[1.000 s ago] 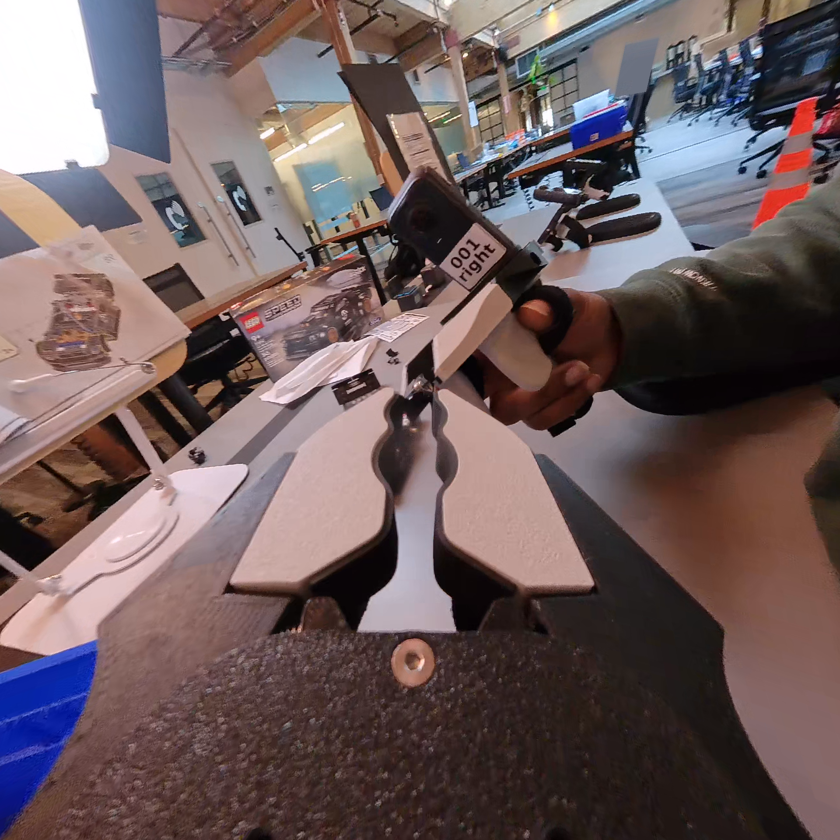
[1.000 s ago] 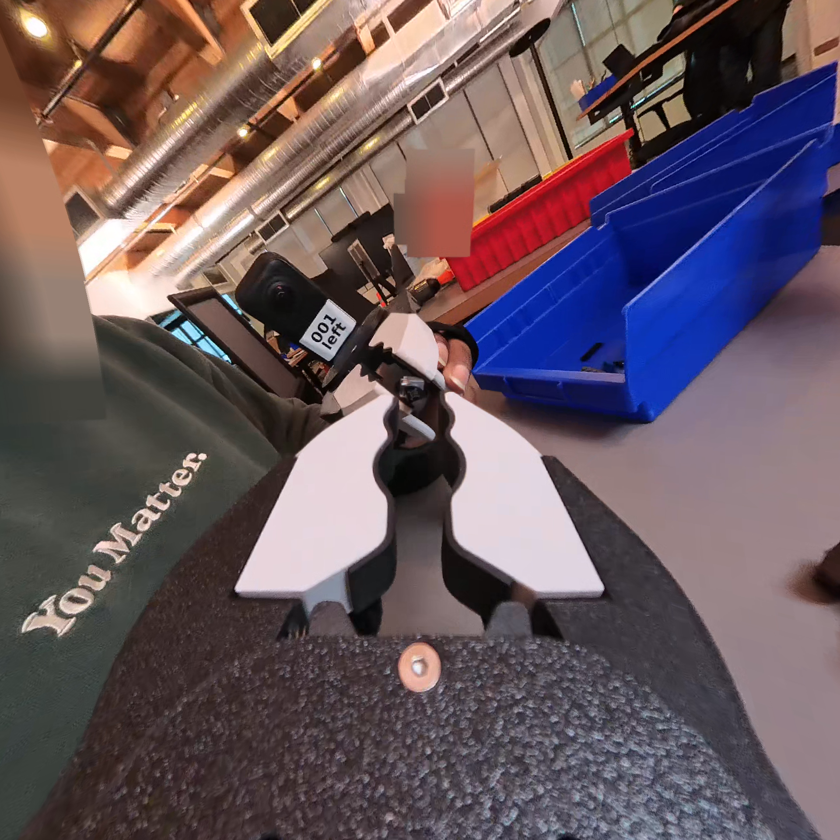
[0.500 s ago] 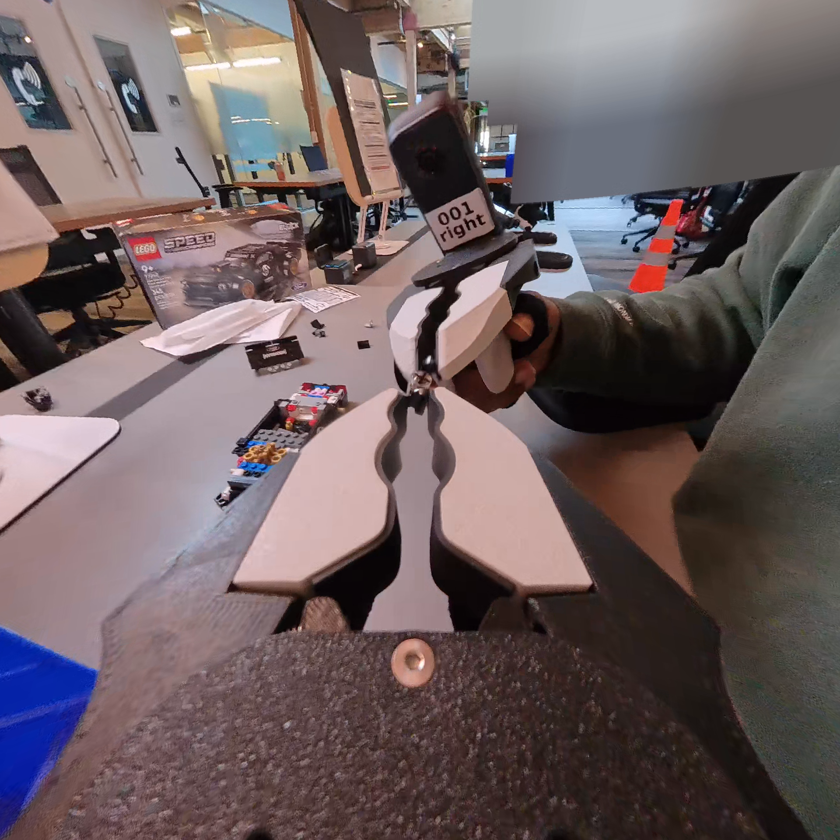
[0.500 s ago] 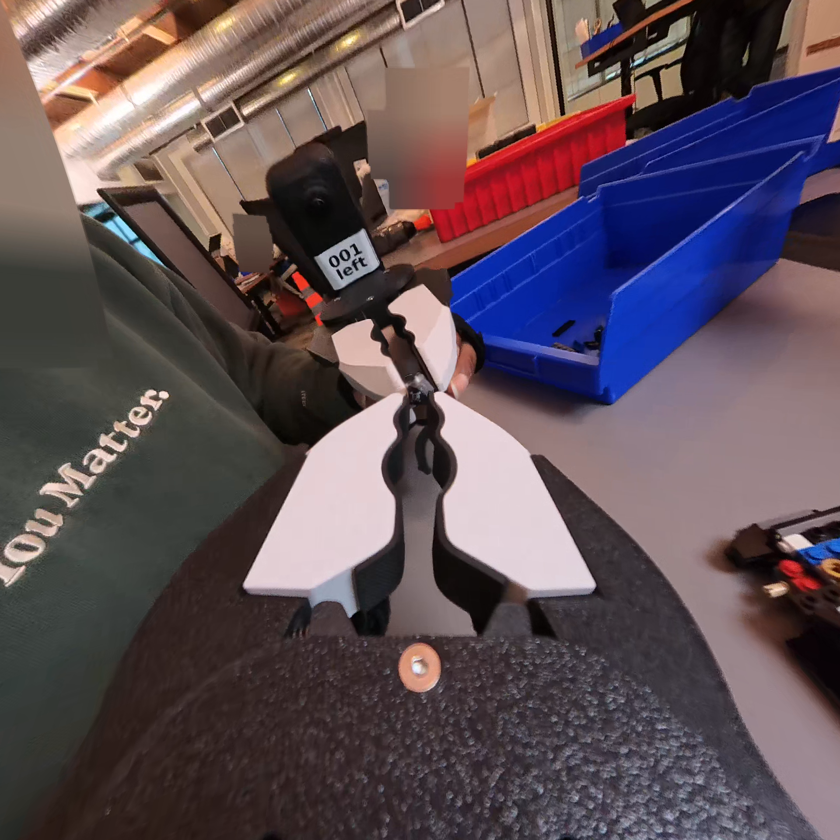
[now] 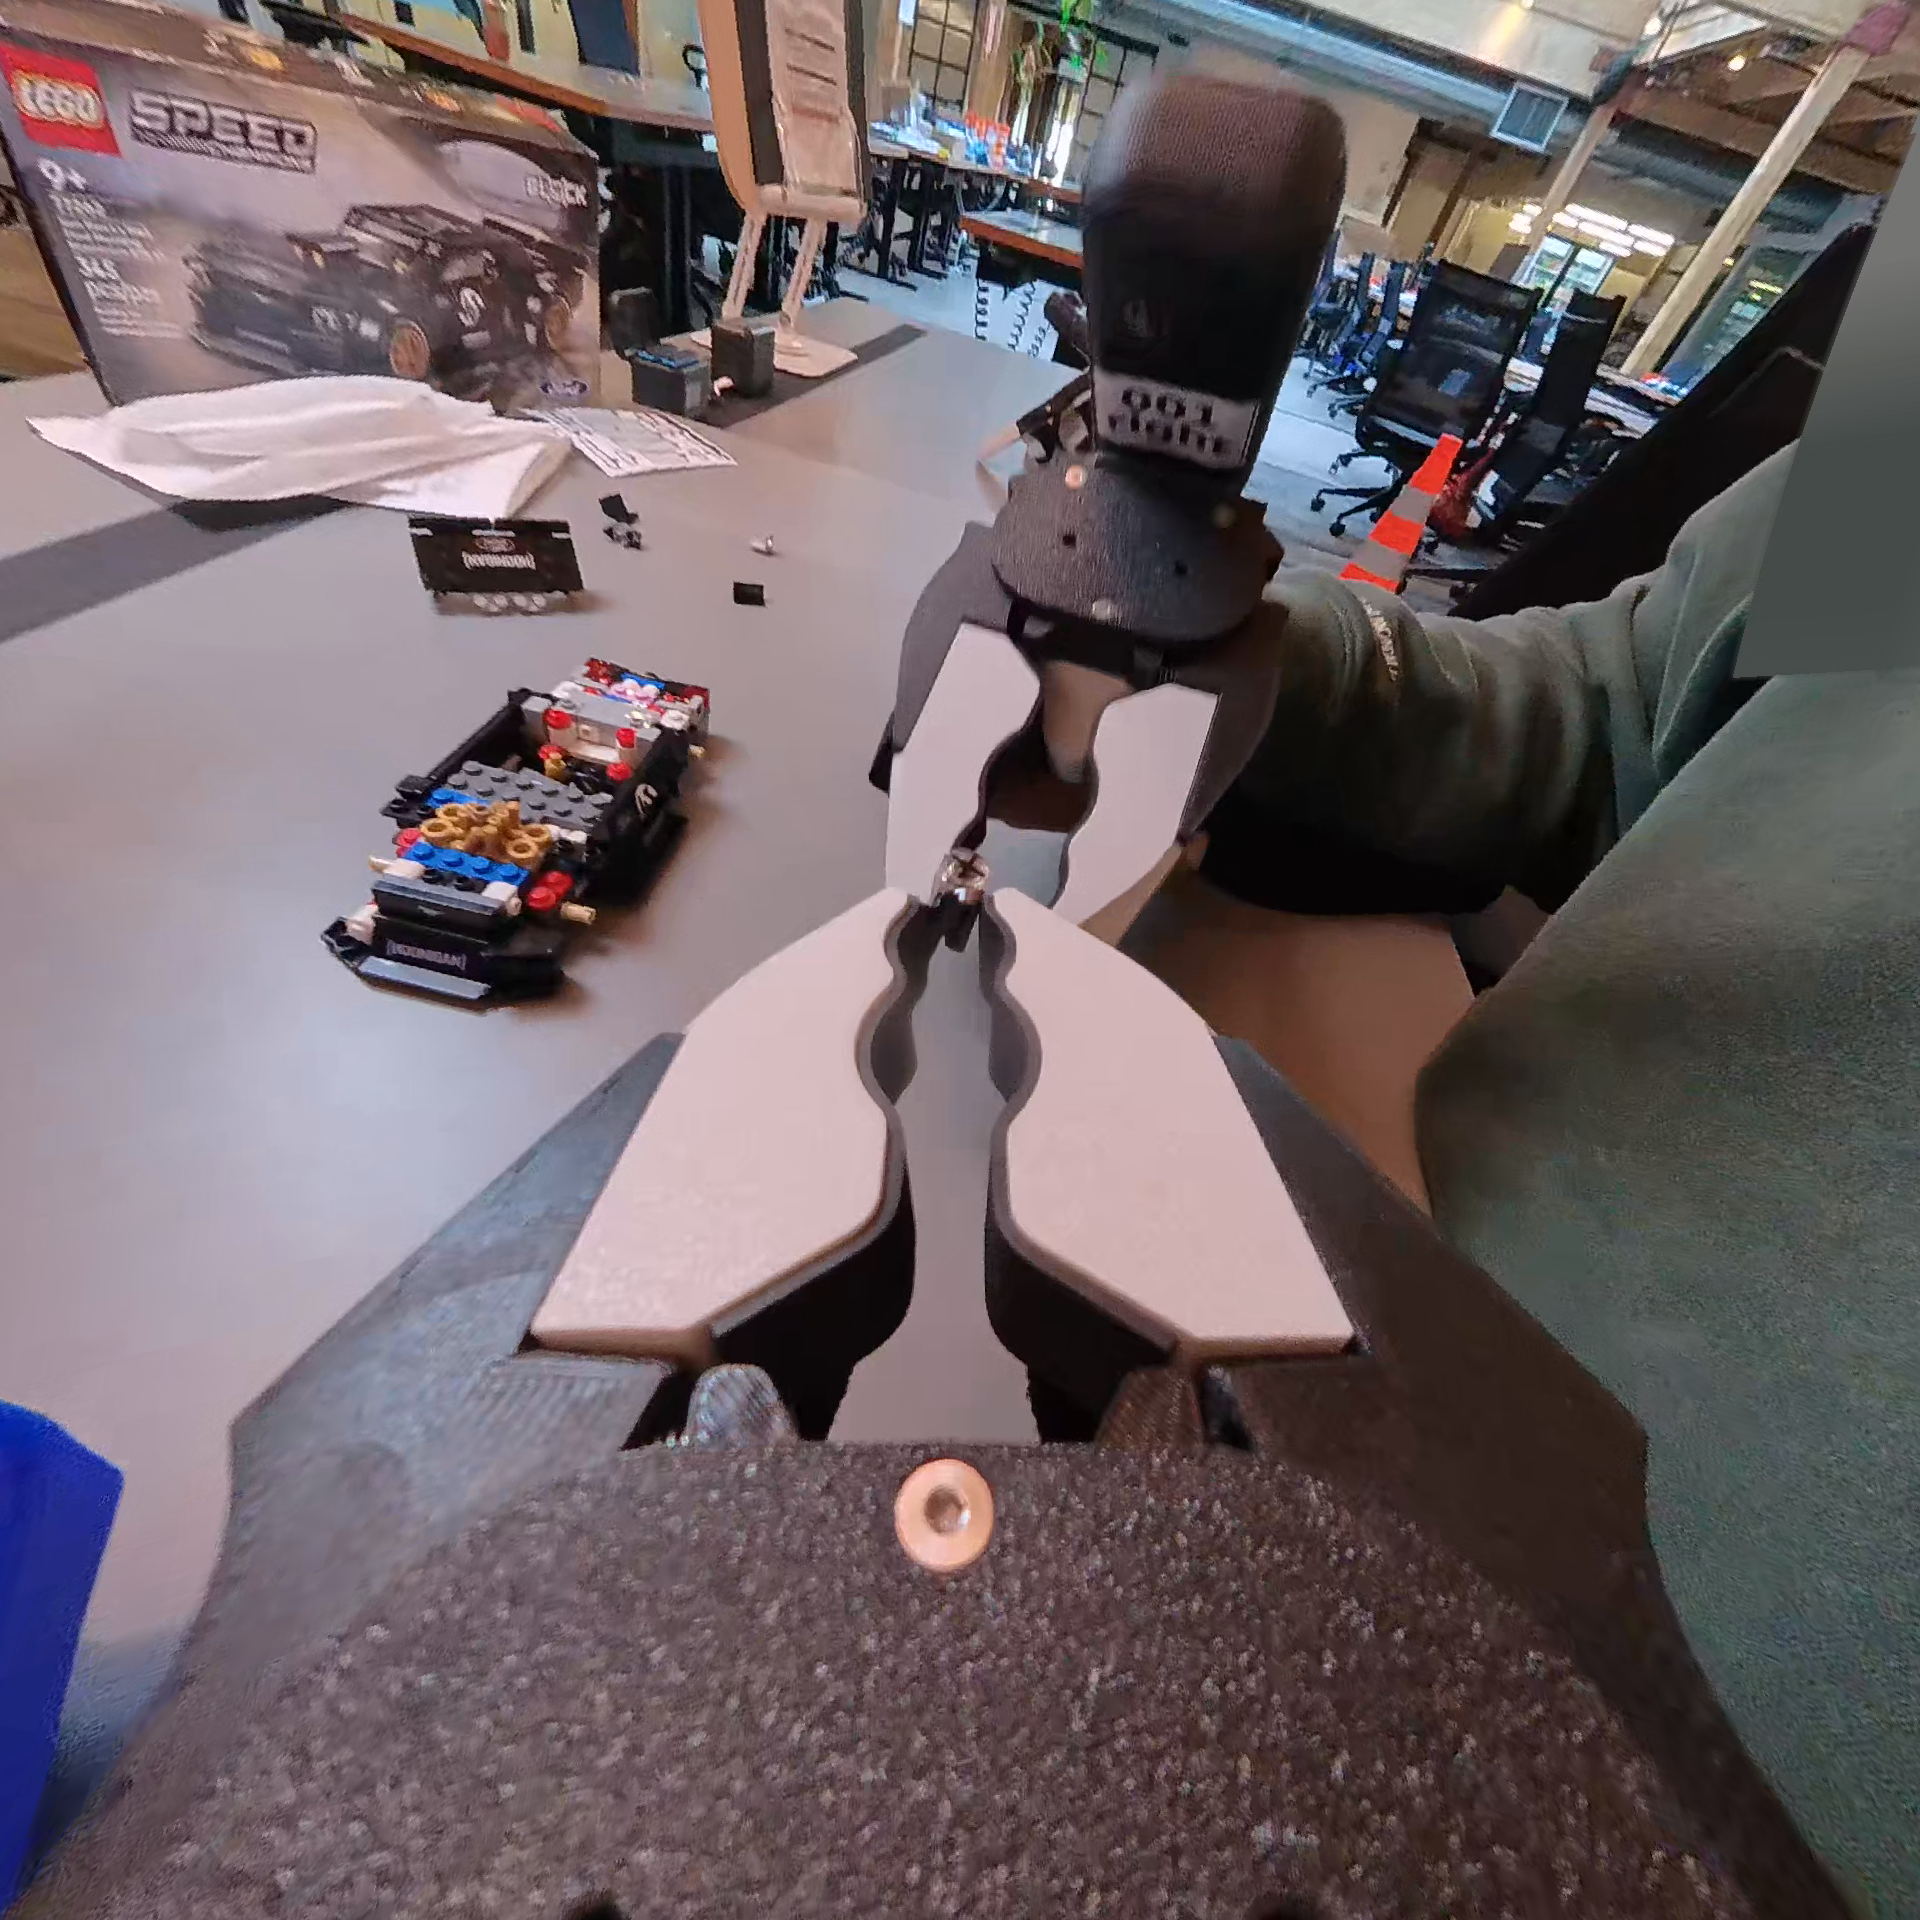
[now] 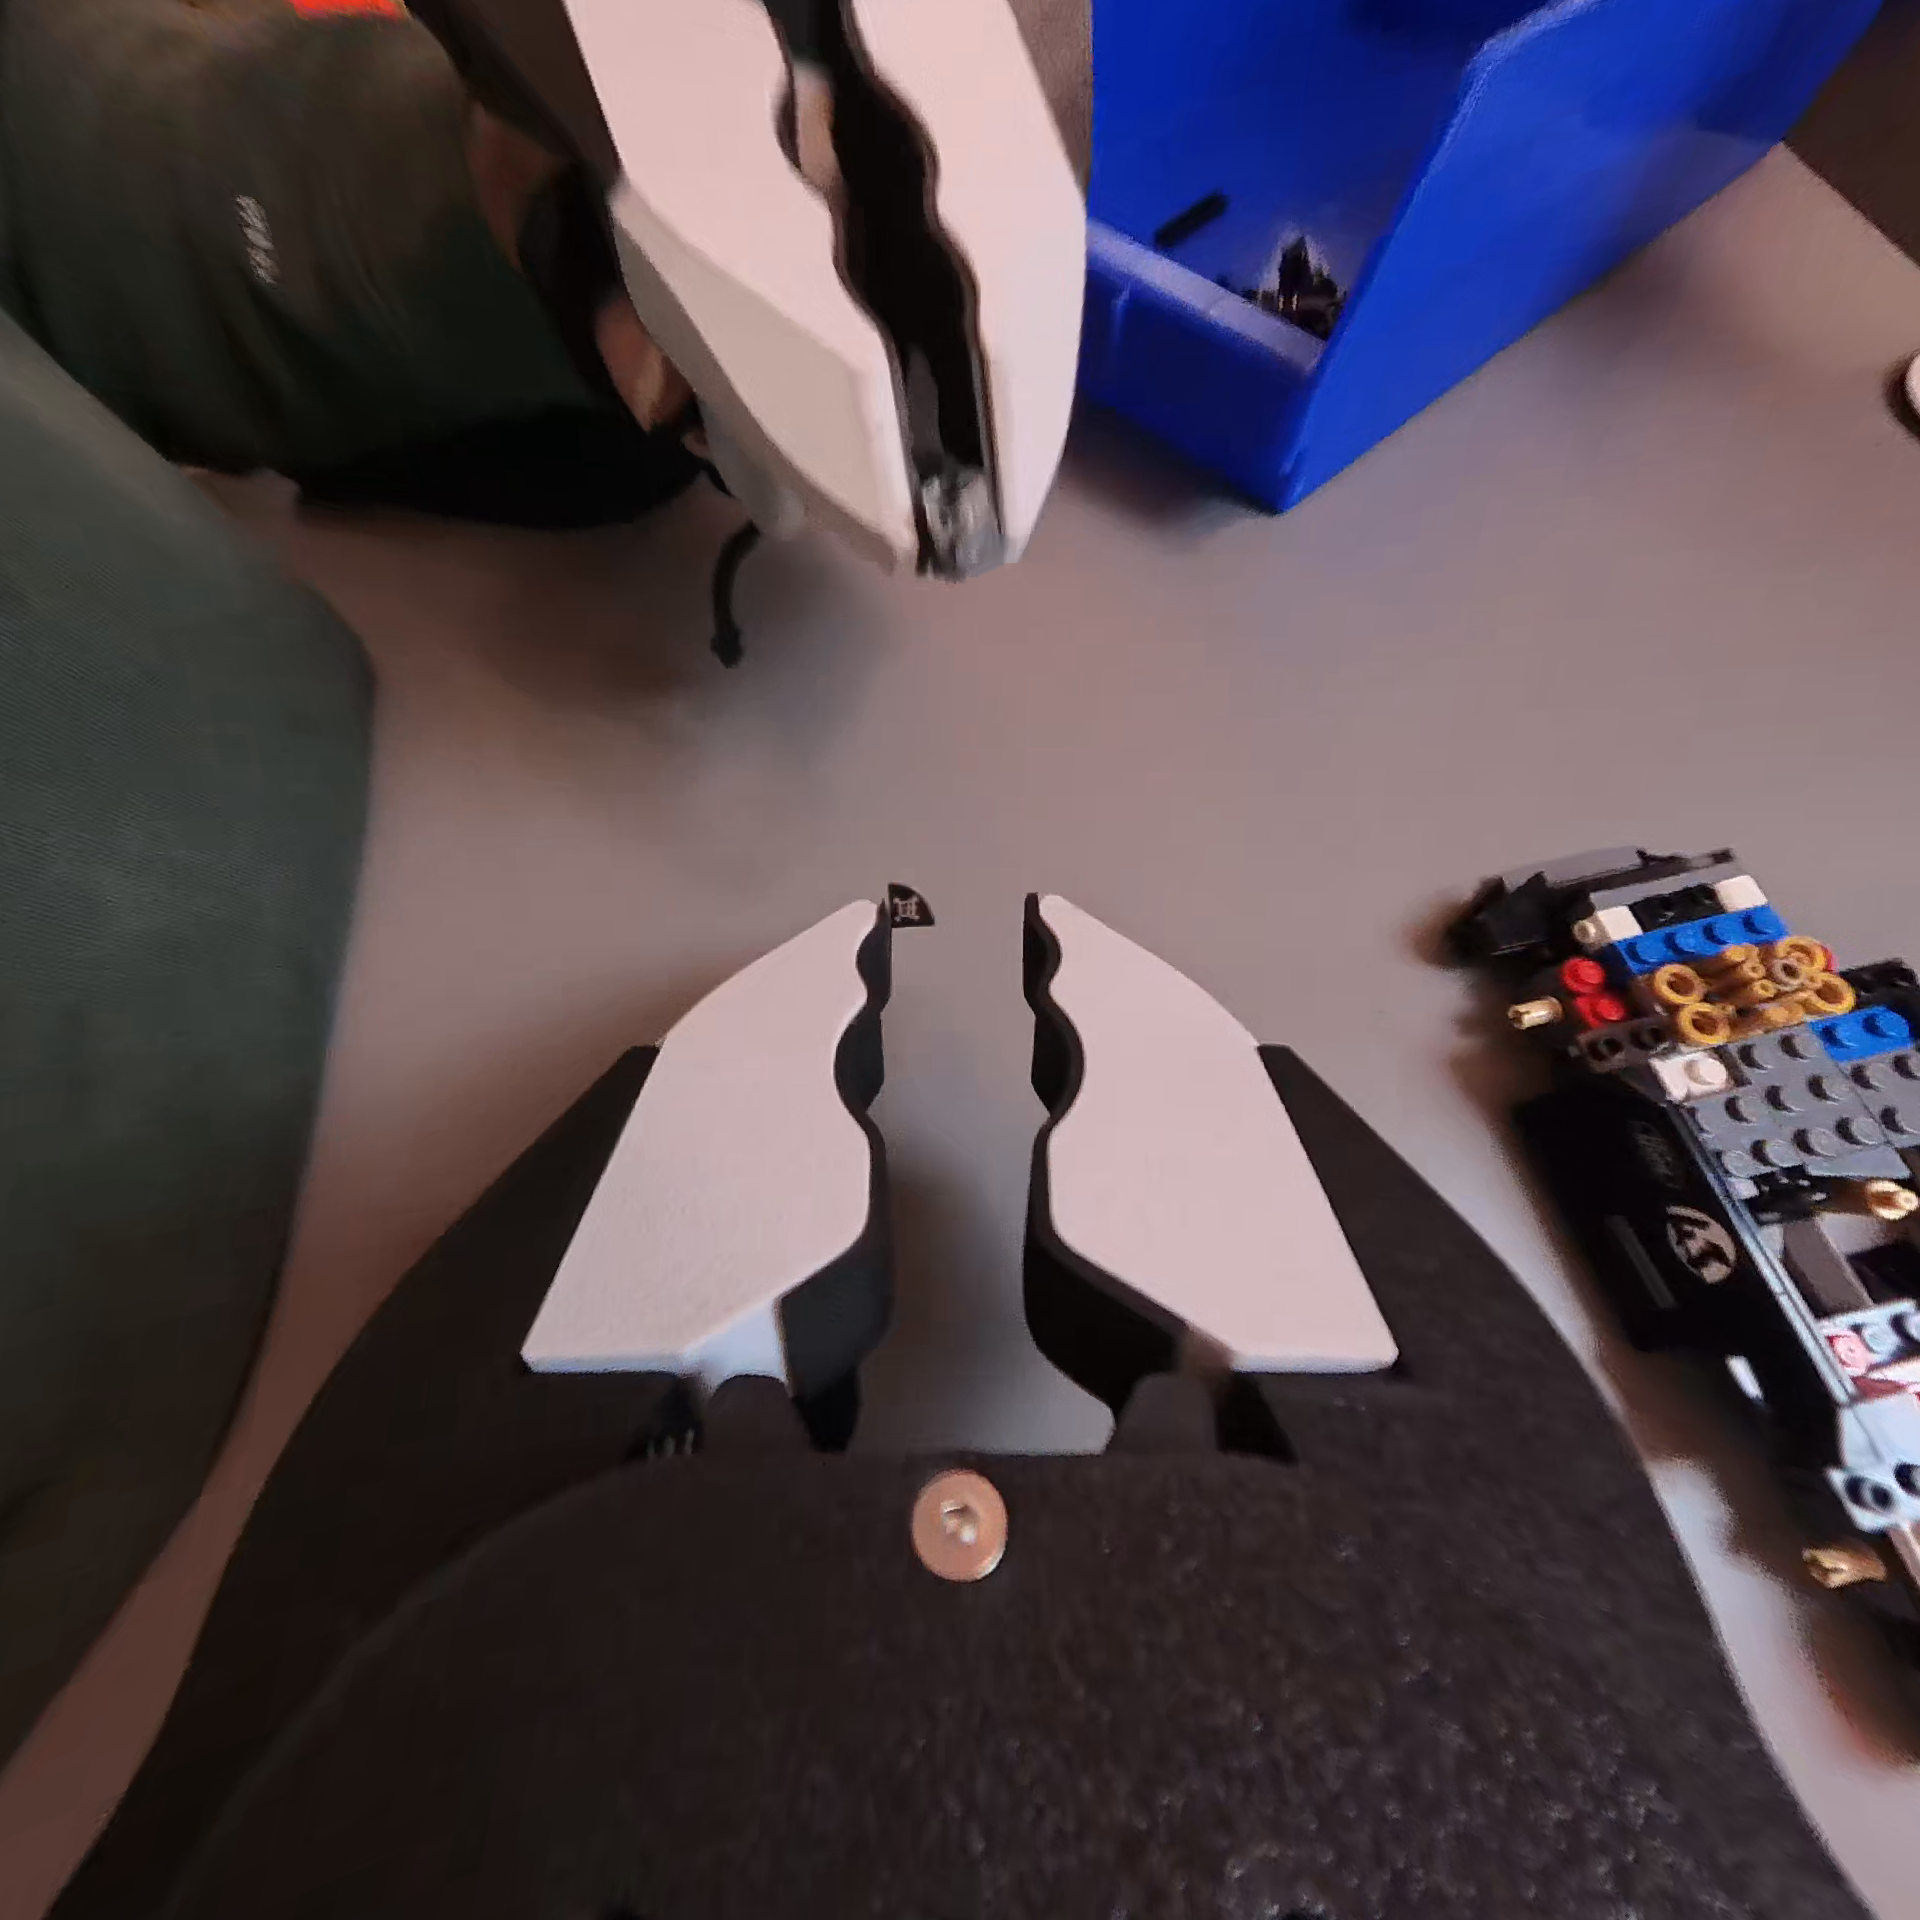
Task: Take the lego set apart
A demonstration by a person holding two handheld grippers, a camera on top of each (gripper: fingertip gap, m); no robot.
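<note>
The partly stripped lego car (image 5: 530,831) lies on the grey table (image 5: 208,1091), left of both grippers; it also shows at the right of the right wrist view (image 6: 1756,1132). My left gripper (image 5: 951,904) is shut on a small silvery lego piece (image 5: 958,875). In the right wrist view the left gripper (image 6: 956,540) hangs at the top, blurred, with that piece (image 6: 951,514) at its tip. My right gripper (image 6: 956,914) is open above the table, apart from the left one. A tiny black piece (image 6: 910,908) shows at its left fingertip; held or lying, I cannot tell.
A blue bin (image 6: 1455,260) with several small dark pieces stands beyond the left gripper. The lego box (image 5: 312,239), a white bag (image 5: 291,447), a black plate piece (image 5: 494,556) and loose bits (image 5: 623,525) lie behind the car. A green sleeve (image 5: 1455,717) is at right. Across from one pair of fingers to the other is roughly 6 cm.
Both grippers have tilted down toward the table. The right gripper has opened and drawn back from the left one, which keeps the small piece they gripped together.
</note>
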